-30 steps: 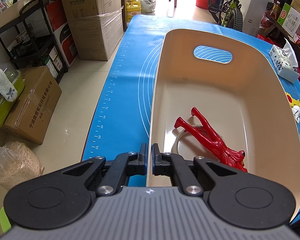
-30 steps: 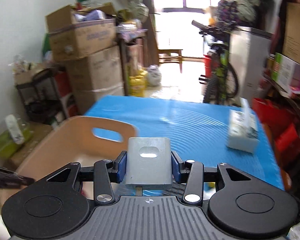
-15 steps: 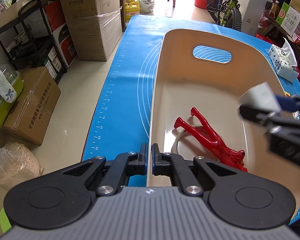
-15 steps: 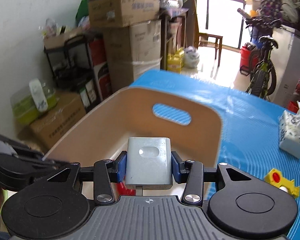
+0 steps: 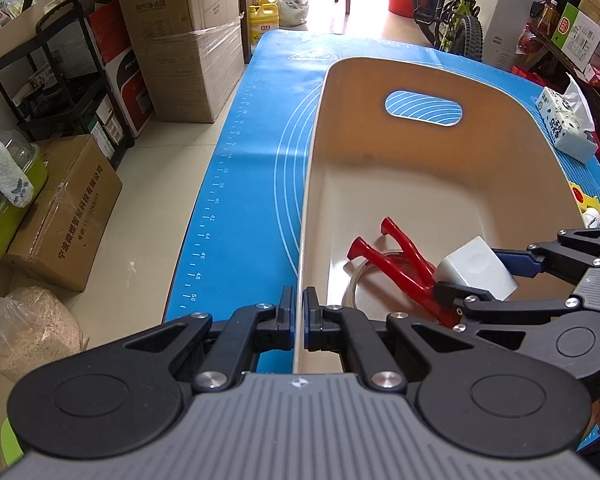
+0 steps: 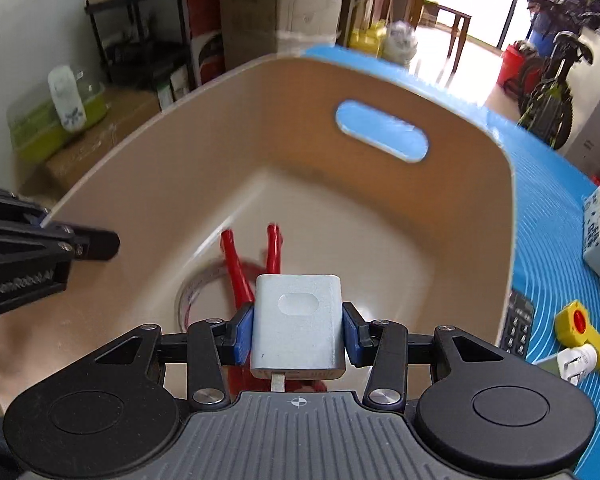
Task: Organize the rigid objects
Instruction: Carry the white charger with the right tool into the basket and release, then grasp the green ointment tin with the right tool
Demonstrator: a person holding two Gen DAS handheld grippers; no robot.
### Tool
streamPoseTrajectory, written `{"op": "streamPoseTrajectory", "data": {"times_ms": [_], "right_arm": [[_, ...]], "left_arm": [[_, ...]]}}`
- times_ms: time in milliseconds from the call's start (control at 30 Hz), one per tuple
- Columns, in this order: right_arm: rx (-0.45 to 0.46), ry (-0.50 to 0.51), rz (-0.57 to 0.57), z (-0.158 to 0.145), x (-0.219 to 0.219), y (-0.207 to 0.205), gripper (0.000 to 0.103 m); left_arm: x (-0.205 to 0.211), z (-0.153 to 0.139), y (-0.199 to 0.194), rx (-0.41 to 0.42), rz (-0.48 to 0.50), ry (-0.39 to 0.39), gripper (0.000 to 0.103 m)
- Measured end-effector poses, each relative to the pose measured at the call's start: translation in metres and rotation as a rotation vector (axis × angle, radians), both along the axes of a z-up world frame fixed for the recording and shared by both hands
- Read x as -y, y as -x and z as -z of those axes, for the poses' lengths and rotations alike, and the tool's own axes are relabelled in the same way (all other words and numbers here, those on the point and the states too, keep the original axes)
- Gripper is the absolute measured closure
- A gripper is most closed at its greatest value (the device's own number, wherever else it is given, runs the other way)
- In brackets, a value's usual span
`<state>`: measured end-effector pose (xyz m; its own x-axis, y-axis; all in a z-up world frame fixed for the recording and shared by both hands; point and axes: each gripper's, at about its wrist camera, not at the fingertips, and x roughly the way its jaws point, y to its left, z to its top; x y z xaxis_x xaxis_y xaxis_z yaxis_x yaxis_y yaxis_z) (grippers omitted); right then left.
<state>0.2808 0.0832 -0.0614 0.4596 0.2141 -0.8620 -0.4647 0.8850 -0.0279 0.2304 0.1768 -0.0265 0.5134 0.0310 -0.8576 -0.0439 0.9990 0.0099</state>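
Placement is in hand: right gripper [image 6: 298,334] clamps a white charger block [image 6: 298,320] low inside the beige bin [image 5: 312,184], over red pliers [image 5: 404,264]; a second ago it was above the mat. Next, release. Left gripper [image 5: 295,318] pinches the bin's rim.

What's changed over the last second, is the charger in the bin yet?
Not yet. The right gripper carried the grey charger from above the blue mat over the beige bin and down inside, above the red pliers, jaws still clamped. The left gripper stayed clamped on the rim; pliers unmoved.
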Motion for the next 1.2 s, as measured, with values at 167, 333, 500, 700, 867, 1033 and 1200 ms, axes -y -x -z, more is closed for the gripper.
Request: {"op": "streamPoseTrajectory", "data": {"times_ms": [167, 333, 500, 700, 867, 1033, 1200], "right_arm": [[0.007, -0.001, 0.007, -0.002, 0.003, 0.001, 0.048], [0.056, -0.115, 0.01, -0.023, 0.021, 0.009, 0.036], [0.151, -0.158, 0.03, -0.054, 0.048, 0.019, 0.03], [0.241, -0.157, 0.134, -0.08, 0.096, 0.02, 0.029], [0.231, -0.117, 0.264, -0.069, 0.144, 0.013, 0.028], [0.198, -0.074, 0.338, -0.039, 0.171, 0.009, 0.028], [0.147, -0.065, 0.386, -0.007, 0.179, 0.004, 0.028]], "left_arm": [[0.0, 0.0, 0.0, 0.001, 0.0, -0.003, 0.098], [0.001, -0.001, -0.001, -0.001, 0.001, -0.007, 0.097], [0.0, -0.001, -0.001, -0.001, 0.003, -0.007, 0.097], [0.0, -0.001, -0.001, 0.0, 0.003, -0.009, 0.097], [0.0, -0.001, -0.001, 0.0, 0.003, -0.009, 0.097], [0.0, -0.001, -0.001, 0.0, 0.004, -0.009, 0.097], [-0.001, -0.001, -0.001, 0.0, 0.005, -0.01, 0.097]]}}
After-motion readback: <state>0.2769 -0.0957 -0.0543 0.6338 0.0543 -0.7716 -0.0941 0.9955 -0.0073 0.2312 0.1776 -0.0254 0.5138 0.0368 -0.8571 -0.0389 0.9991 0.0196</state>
